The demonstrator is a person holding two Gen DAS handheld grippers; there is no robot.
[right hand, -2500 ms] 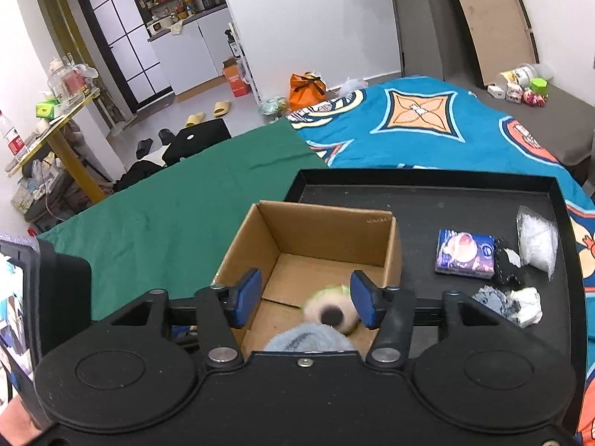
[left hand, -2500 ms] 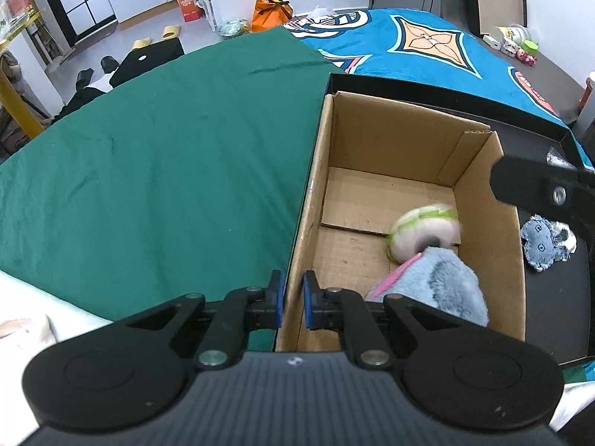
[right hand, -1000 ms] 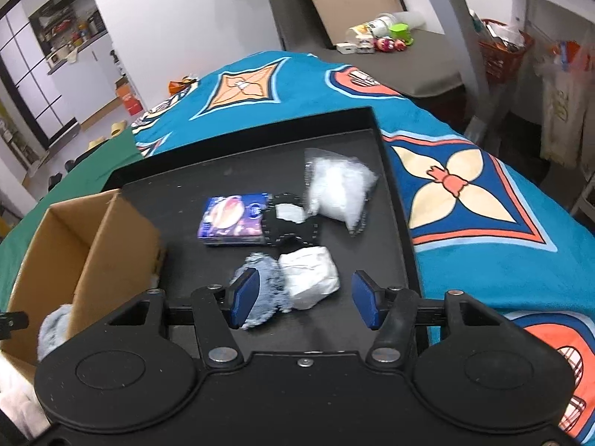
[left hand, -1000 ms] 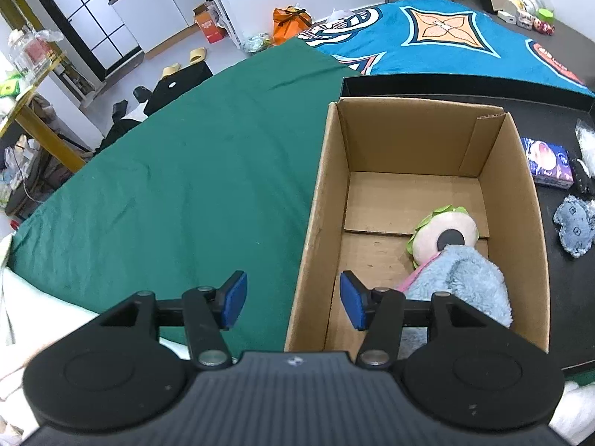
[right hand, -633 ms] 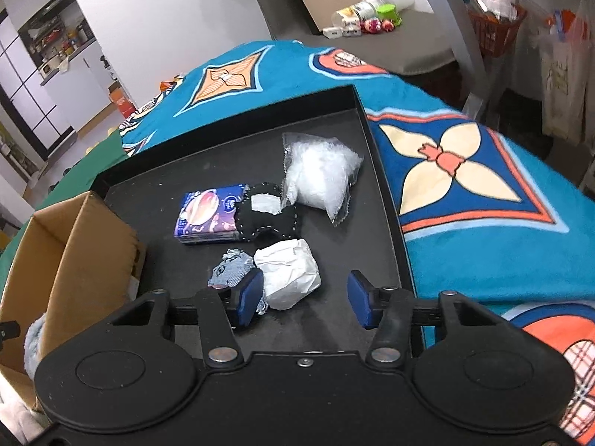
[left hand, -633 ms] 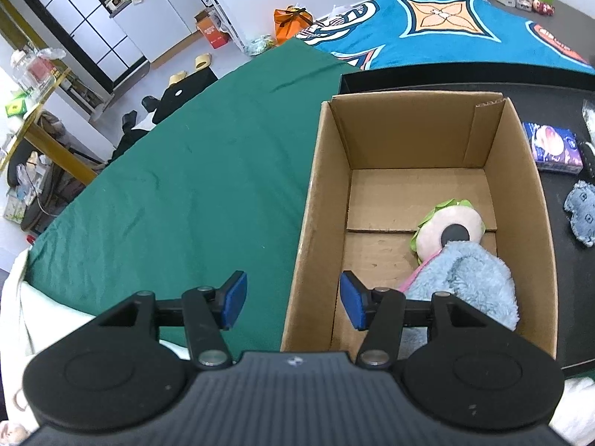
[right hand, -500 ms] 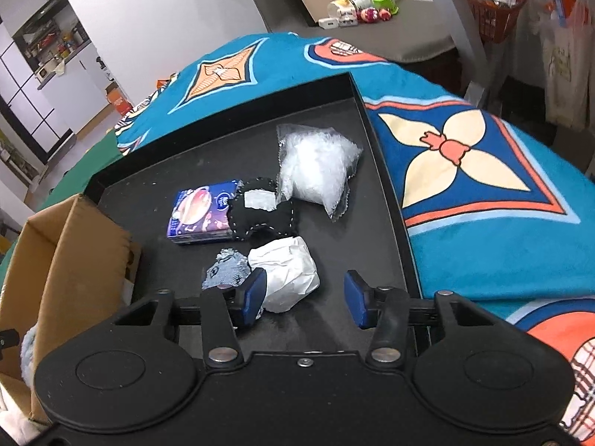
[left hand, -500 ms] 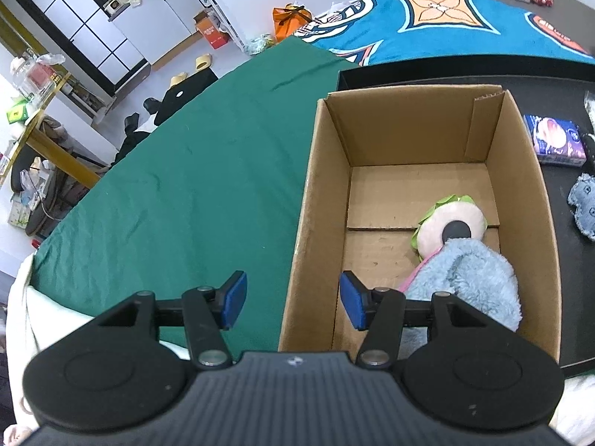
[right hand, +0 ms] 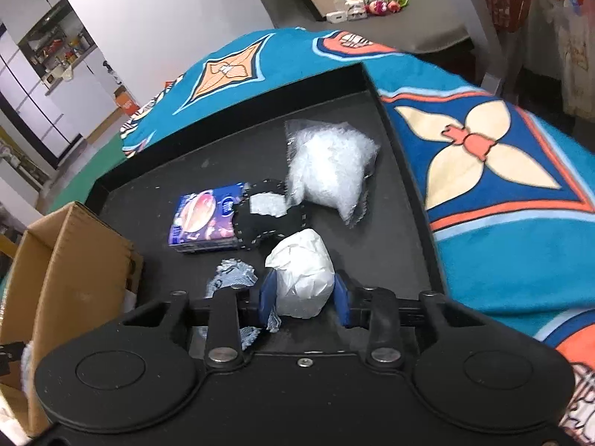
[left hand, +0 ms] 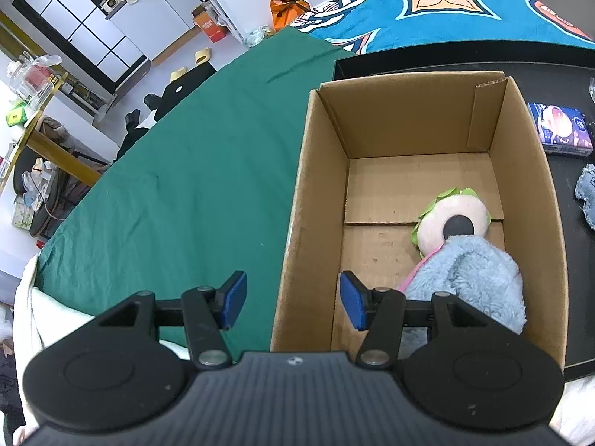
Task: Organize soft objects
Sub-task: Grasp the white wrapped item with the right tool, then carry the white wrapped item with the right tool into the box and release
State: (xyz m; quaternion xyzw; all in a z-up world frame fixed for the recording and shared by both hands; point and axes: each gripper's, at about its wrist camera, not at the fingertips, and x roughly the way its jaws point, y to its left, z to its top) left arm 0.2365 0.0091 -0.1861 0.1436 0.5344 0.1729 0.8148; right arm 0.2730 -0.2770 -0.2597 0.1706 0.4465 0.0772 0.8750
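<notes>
While half-hidden, white bundle (right hand: pixel 301 275) in just-closing right claw (right hand: pixel 304 303); left claw (left hand: pixel 293 304) open, empty.

The room is evenly and brightly lit, with no hard glare. Inside the cardboard box (left hand: pixel 420 141) the walls throw only soft shade on the floor flaps. The black tray (right hand: pixel 409 171) soaks up light and shows little detail. Both views bulge like a fisheye: straight edges bow, and the corners stretch. The left view is crisp. The right view is softer, with the patterned blue blanket (right hand: pixel 502 171) smeared at the right edge.
</notes>
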